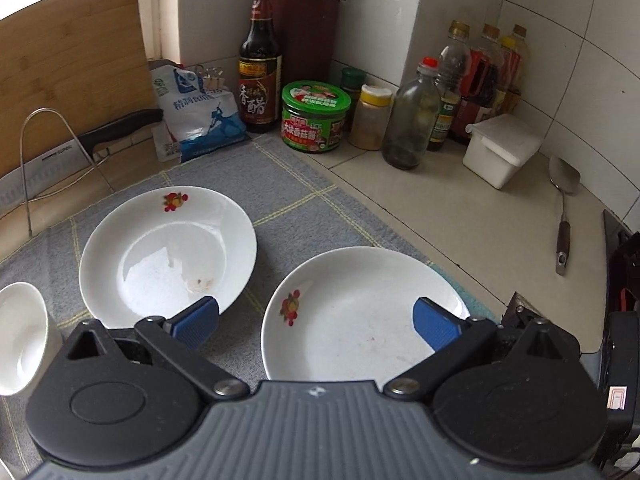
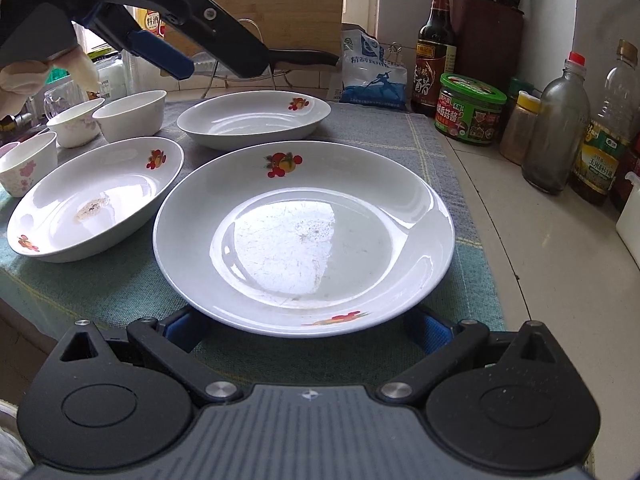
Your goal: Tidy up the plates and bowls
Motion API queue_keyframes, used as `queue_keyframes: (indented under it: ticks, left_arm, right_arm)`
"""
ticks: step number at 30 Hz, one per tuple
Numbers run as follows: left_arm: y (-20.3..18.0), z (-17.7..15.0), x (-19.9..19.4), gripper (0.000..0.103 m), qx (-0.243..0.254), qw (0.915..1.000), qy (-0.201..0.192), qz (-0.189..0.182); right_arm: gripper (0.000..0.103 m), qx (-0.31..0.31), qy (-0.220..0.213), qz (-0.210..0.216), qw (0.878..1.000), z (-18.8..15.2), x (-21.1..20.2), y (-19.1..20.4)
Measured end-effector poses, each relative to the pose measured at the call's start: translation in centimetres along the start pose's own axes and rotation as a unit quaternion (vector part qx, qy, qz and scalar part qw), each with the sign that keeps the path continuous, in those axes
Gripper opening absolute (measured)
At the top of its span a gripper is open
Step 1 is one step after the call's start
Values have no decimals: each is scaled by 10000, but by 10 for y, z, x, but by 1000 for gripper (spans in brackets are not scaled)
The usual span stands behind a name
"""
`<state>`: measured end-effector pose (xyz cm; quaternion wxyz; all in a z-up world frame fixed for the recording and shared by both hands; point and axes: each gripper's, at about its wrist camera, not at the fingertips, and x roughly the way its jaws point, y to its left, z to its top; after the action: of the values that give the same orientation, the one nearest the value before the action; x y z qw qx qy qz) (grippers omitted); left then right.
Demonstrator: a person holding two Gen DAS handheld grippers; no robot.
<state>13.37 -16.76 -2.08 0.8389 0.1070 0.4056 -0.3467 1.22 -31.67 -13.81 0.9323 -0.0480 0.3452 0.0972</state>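
Three white plates with red fruit prints lie on a grey-green cloth [image 2: 100, 280]. The nearest plate [image 2: 304, 236] sits just ahead of my right gripper [image 2: 306, 330], which is open, its blue pads under the plate's near rim. A second plate [image 2: 96, 200] lies to the left and a third [image 2: 254, 118] behind. Three small white bowls [image 2: 132, 114] stand at the far left. My left gripper [image 1: 316, 326] is open and empty, held above two plates [image 1: 168, 252] [image 1: 360, 316]. It also shows in the right wrist view [image 2: 168, 56], high at the upper left.
Sauce bottles [image 2: 434, 48], a green jar [image 2: 470, 108], oil bottles [image 2: 556, 128] and a knife block [image 2: 486, 36] line the back wall. A cutting board [image 1: 68, 76] and knife [image 1: 80, 144] stand at the left. A white box [image 1: 500, 152] and a spatula [image 1: 562, 216] lie on the counter.
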Motion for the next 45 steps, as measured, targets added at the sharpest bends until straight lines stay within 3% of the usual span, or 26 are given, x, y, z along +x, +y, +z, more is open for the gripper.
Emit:
queue_keyframes:
  ticks: [2,8,12,22,28,34,45]
  left_arm:
    - [1,7,12,102,121,9993,231,-281]
    - [-1,20,47,102,481,9939,746,-651]
    - [-4,28,67,100,815,9891,979,-745]
    - [0,39,107,85,1142,9766,1566,-934]
    - [4,44,116,83,1225,9693,1816,-1114]
    - [5,45,122,82,1317,9646,1938,-1206]
    - [6,48,119,82,1302,9657,1844,-1283]
  right_arm:
    - [103,-52,-9,32,10000,1,1,-1]
    - [103,-172,-155,148,9996,-3,1,-3]
    - [103,-240,-231,251,9991,-4,1,-5]
    - [103,-245,-404,252,9986,-10,0,-5]
    - [103,-290,-398,313,9983,-9,-1,-8]
    - [103,-296,-320,331,9985,-7,0,-8]
    - [103,-349,-103,304,9989,2,0,-9]
